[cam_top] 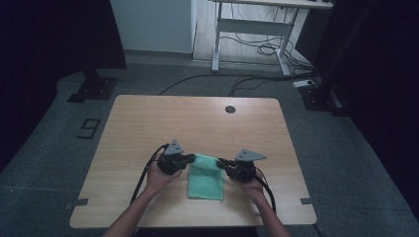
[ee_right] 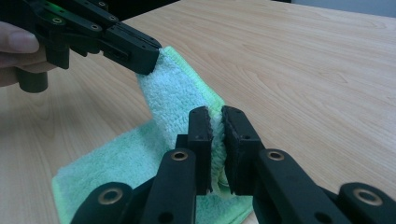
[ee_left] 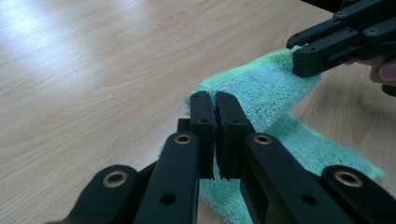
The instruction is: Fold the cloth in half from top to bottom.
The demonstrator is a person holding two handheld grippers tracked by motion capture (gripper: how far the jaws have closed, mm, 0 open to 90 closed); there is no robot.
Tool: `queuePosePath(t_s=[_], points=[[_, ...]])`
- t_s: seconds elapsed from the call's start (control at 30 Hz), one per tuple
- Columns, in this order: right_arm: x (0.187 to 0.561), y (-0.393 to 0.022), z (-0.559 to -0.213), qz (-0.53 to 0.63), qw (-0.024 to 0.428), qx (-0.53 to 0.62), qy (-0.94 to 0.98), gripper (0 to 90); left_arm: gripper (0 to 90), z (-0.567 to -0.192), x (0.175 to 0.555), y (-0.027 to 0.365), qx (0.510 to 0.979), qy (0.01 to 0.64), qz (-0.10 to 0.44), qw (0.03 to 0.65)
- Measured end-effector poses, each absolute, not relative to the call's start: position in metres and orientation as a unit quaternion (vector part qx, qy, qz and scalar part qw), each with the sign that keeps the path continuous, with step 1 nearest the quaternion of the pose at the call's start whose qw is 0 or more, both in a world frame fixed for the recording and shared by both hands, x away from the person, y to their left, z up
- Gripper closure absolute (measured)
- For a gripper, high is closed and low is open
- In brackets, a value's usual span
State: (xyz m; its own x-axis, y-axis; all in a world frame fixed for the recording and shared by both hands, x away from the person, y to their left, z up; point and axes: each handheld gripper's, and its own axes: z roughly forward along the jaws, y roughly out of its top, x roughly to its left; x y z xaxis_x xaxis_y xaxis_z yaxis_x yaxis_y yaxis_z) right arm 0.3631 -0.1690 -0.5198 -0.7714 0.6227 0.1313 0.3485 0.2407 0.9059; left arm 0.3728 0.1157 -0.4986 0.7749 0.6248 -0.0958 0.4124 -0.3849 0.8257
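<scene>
Dim room, grey floor [cam_top: 59,148] with cables, a white desk frame [cam_top: 252,34] at the back, and a "9" marked on the floor left of your wooden table [cam_top: 197,123]. The table has a round dark grommet [cam_top: 230,109] near its far edge.

Green towel [cam_top: 205,177] lies near the front edge of the table, between your two hands. Its near part lies flat on the wood; its far edge is lifted off the surface.

Your left gripper [cam_top: 190,159] sits at the towel's far left corner. In the left gripper view the jaws are closed tight on the towel's edge, with green terry cloth pinched between the pads [ee_left: 203,135].

Your right gripper [cam_top: 221,161] sits at the far right corner. In the right gripper view the jaws are clamped on that corner, with a thin fold of cloth showing between them.

Each gripper view shows the other gripper gripping its corner farther off, the raised edge of the towel running between the two. Your forearms [cam_top: 133,212] enter from the bottom of the high view.
</scene>
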Motion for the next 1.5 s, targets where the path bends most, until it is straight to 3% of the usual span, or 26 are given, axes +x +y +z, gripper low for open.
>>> queuePosePath(t_s=[0.77,1.0,1.33,1.5], points=[[0.316,-0.176,-0.538,0.551,0.102,0.29,0.776,81.6,86.1,-0.517,0.322,0.122,0.829,0.292,0.1,0.466],[0.299,-0.176,-0.549,0.535,0.09,0.276,0.793,78.9,84.6,-0.529,0.306,0.118,0.849,0.279,0.11,0.435],[0.296,-0.171,-0.549,0.511,0.081,0.269,0.812,72.9,76.2,-0.537,0.303,0.122,0.852,0.288,0.103,0.426],[0.291,-0.17,-0.548,0.507,0.084,0.269,0.815,62.5,65.5,-0.538,0.301,0.122,0.854,0.289,0.099,0.421]])
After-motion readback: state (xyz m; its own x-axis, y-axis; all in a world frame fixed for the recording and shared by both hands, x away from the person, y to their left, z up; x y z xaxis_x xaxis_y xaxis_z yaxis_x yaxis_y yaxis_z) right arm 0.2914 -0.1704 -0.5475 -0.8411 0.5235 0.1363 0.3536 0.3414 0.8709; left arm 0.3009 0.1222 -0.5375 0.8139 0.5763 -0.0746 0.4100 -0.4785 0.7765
